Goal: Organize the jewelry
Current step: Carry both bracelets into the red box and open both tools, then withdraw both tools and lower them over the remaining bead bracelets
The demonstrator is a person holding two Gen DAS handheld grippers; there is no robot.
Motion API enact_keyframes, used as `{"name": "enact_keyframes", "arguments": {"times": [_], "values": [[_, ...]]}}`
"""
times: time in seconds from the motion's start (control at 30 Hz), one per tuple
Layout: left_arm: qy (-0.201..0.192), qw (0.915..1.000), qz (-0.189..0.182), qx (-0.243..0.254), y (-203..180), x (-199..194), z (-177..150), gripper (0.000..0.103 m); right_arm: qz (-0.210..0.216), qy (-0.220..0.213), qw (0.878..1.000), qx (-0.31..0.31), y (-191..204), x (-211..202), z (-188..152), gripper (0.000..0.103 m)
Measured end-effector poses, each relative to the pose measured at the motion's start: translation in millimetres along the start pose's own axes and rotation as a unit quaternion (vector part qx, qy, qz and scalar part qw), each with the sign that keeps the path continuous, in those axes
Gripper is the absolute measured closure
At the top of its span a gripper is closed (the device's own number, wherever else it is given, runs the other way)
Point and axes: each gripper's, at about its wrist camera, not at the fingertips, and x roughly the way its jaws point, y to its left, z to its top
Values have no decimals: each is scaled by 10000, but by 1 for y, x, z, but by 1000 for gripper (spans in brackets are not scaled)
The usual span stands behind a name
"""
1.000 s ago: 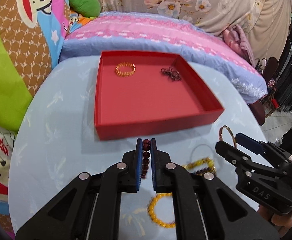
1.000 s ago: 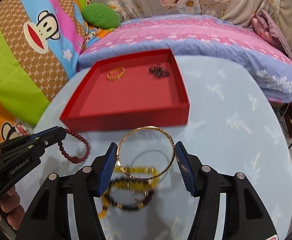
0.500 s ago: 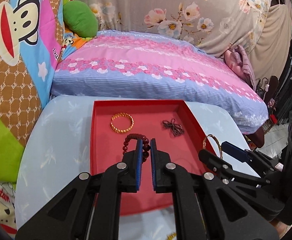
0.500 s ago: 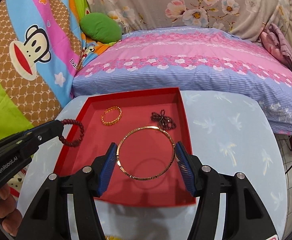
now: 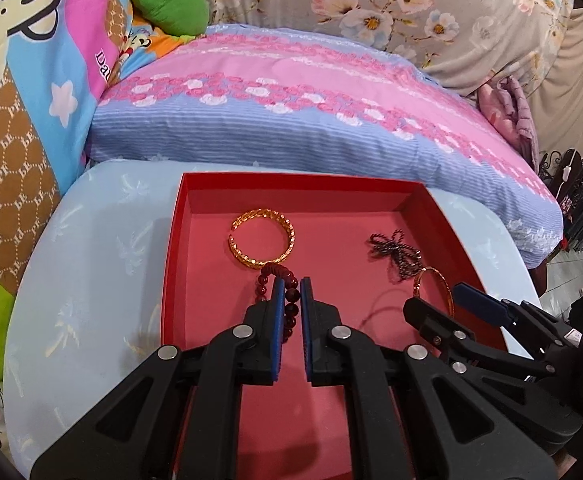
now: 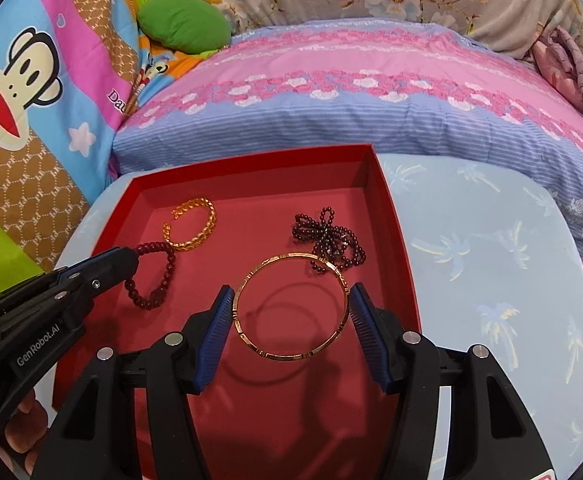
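My left gripper point(image 5: 290, 300) pinches the red bead bracelet point(image 6: 153, 276) narrowly; my right gripper point(image 6: 291, 312) spans the thin gold bangle point(image 6: 291, 306) over the red tray point(image 6: 391, 216). Dropped now, the beads could snag the gold chain bracelet point(image 5: 261, 242) just ahead, and the bangle the dark bead strand point(image 6: 327, 236).

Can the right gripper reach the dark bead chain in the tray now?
Probably not yet: the right gripper is shut on the gold bangle. The chain lies just ahead in the tray, nothing between; the bangle must be released first.
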Motion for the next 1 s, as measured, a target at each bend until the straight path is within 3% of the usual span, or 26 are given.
{"name": "enact_keyframes", "arguments": {"times": [0.13, 0.37, 0.67, 1.0], "values": [[3, 10000, 76, -18, 3, 6, 0, 94, -18, 62, 10000, 13, 0, 7, -1, 46], [-34, 9998, 189, -5, 6, 6, -2, 78, -97, 10, 9999, -44, 5, 6, -3, 45], [-126, 9997, 216, 7, 6, -11, -7, 77, -59, -115, 9999, -63, 11, -11, -5, 45], [-268, 9995, 162, 66, -4, -53, -27, 77, -171, -394, 9988, -243, 17, -64, -32, 45]]}}
